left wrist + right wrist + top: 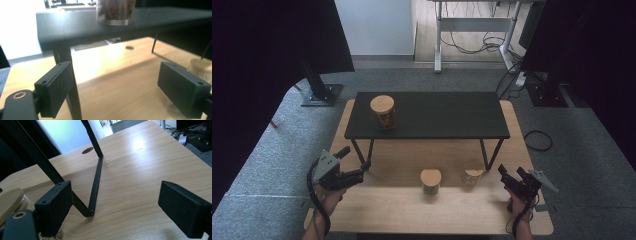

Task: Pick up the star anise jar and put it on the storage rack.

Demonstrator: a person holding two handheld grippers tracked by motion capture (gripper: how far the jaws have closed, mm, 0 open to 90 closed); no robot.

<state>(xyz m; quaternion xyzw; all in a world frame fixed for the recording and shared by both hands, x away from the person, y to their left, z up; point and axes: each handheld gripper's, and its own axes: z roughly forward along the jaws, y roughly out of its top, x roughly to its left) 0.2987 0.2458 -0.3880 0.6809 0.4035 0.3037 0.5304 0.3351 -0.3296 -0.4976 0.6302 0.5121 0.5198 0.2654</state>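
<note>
Wooden table (412, 210) bearing 1 black shelf (437, 115). Jars, 3, wooden lids: 1 on shelf, left end (383, 112); 1 on table, centre front (431, 180); 1 under shelf's right front leg (472, 176), just beside right gripper (510, 176). Left gripper (357, 172) near shelf's left leg. Both jaws apart, nothing between.

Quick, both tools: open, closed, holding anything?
Left tool: open, nothing between its jaws.
Right tool: open, nothing held.
</note>
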